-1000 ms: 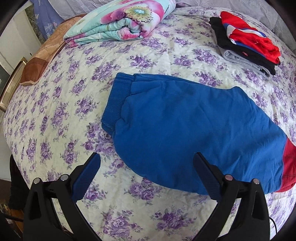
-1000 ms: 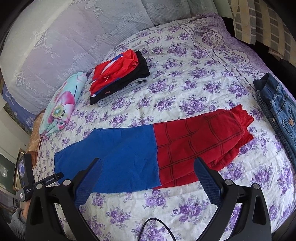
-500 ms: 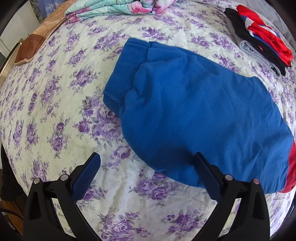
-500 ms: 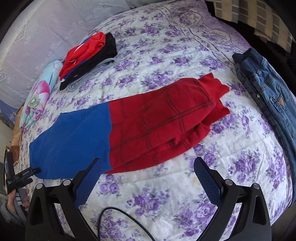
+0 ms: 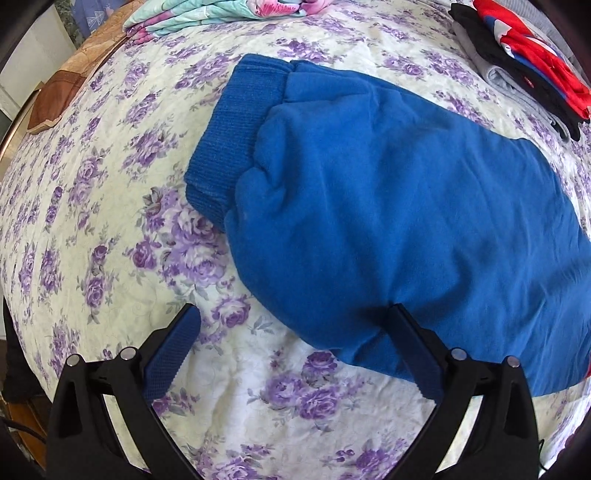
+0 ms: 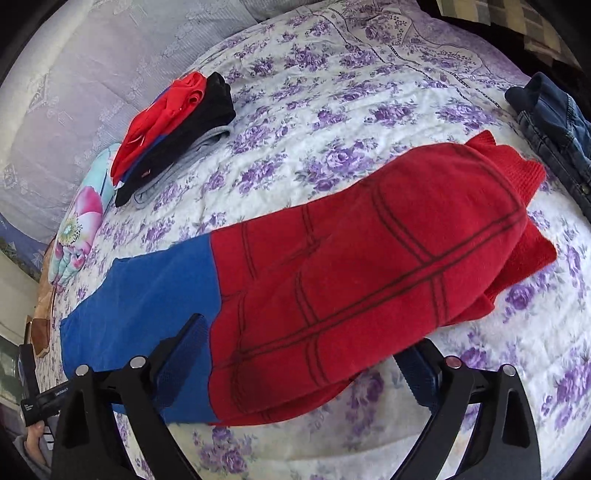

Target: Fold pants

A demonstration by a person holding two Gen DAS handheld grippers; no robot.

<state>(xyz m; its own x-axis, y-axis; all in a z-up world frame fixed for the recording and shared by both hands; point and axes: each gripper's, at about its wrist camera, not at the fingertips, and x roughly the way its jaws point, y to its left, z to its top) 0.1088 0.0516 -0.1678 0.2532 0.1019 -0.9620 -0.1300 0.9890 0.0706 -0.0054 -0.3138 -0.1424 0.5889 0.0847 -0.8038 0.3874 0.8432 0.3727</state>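
The blue-and-red pants lie flat on the flowered bedspread. The left wrist view shows their blue top part (image 5: 388, 206) with the ribbed waistband (image 5: 236, 136) at the left. The right wrist view shows the red, black-lined legs (image 6: 369, 280) with ribbed cuffs (image 6: 517, 170) at the right. My left gripper (image 5: 295, 350) is open, low over the near edge of the blue part. My right gripper (image 6: 306, 362) is open, low over the near edge of the red legs; the cloth covers the tip of its right finger.
A stack of folded clothes, red on black on grey (image 6: 173, 136), lies farther back on the bed. A folded floral blanket (image 5: 221, 14) lies at the head end. Denim jeans (image 6: 554, 129) lie at the right edge. The bedspread (image 5: 110, 221) surrounds the pants.
Both grippers have moved down and in toward the pants' near edge. The pants now fill far more of each view. Both stay open.
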